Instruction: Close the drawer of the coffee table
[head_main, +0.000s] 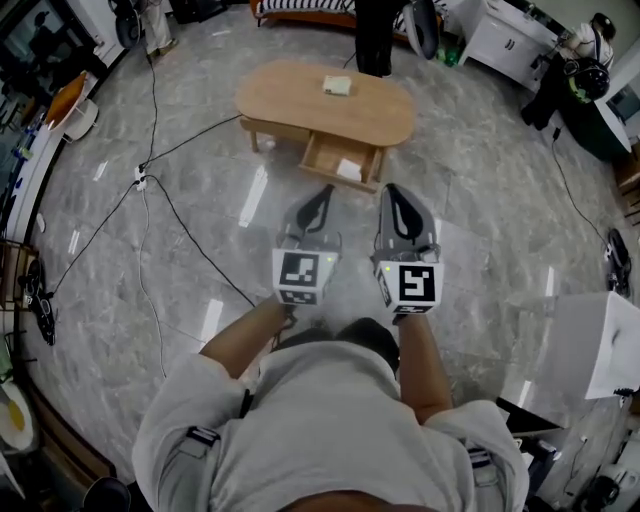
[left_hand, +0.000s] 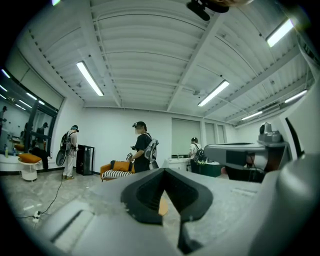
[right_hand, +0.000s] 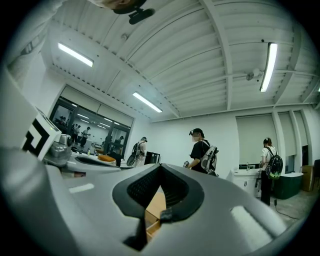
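place: lab | cues: marble floor (head_main: 480, 220), trailing cables (head_main: 141, 180), people wearing backpacks (left_hand: 142, 150)

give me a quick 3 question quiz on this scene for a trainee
1. True or false: the drawer of the table stands open.
2. What lies on the table? A) a pale block B) a mug C) a laptop
3. Fill in: the left gripper and right gripper are both ___, short of the table.
Key: 1 true; 2 A; 3 shut.
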